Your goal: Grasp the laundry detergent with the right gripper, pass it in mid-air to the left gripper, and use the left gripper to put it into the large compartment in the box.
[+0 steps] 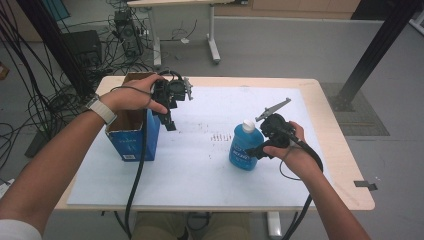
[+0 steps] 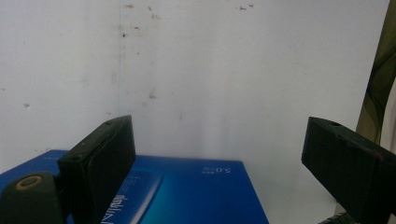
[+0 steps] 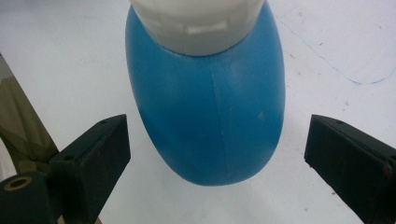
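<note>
A blue bottle (image 1: 244,150) with a white cap stands upright on the white sheet, right of centre. My right gripper (image 1: 254,151) is at its right side, open. In the right gripper view the bottle (image 3: 210,102) sits just ahead of the right gripper (image 3: 217,123), between the lines of the two spread jaws and untouched. A blue box (image 1: 131,136) with an open brown top stands at the left. My left gripper (image 1: 170,125) hangs open just right of the box's top edge, holding nothing. In the left gripper view the left gripper (image 2: 219,133) looks down past the blue box (image 2: 201,196).
A white sheet (image 1: 200,170) covers most of the wooden table (image 1: 345,165). Tangled cables (image 1: 45,95) and equipment lie on the floor at the left. A black post (image 1: 372,50) stands at the back right, and a table leg (image 1: 214,47) behind.
</note>
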`<state>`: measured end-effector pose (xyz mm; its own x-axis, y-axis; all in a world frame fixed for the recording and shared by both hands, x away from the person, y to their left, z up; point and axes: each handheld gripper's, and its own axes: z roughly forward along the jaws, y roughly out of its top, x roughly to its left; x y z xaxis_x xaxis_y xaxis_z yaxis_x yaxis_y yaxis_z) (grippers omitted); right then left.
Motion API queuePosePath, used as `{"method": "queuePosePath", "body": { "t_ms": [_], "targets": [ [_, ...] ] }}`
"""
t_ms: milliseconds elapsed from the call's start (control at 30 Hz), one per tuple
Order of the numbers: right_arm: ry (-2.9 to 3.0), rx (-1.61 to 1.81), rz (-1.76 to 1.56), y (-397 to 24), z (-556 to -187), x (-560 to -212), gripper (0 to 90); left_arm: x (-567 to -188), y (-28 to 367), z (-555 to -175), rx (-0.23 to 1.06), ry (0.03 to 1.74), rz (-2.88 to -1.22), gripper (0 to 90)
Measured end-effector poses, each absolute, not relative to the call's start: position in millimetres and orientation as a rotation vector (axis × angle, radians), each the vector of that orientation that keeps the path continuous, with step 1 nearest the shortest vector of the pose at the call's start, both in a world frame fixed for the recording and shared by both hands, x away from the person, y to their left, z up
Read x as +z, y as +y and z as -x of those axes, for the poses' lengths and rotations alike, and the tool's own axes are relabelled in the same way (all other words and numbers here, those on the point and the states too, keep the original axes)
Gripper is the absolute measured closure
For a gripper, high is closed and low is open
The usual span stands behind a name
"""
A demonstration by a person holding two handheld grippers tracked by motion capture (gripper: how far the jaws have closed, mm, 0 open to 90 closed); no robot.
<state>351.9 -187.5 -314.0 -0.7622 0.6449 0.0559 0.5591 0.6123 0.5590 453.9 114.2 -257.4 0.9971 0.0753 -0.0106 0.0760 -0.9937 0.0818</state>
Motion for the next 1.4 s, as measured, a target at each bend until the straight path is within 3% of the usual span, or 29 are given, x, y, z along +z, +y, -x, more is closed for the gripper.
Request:
{"method": "queuePosePath", "body": {
  "t_ms": [1400],
  "targets": [
    [2.610, 1.018, -0.998, -185.2, -351.2, -346.1, 9.3, -263.9, 112.4, -454.8, -0.018, 0.120, -3.046, 10.3]
  ]
}}
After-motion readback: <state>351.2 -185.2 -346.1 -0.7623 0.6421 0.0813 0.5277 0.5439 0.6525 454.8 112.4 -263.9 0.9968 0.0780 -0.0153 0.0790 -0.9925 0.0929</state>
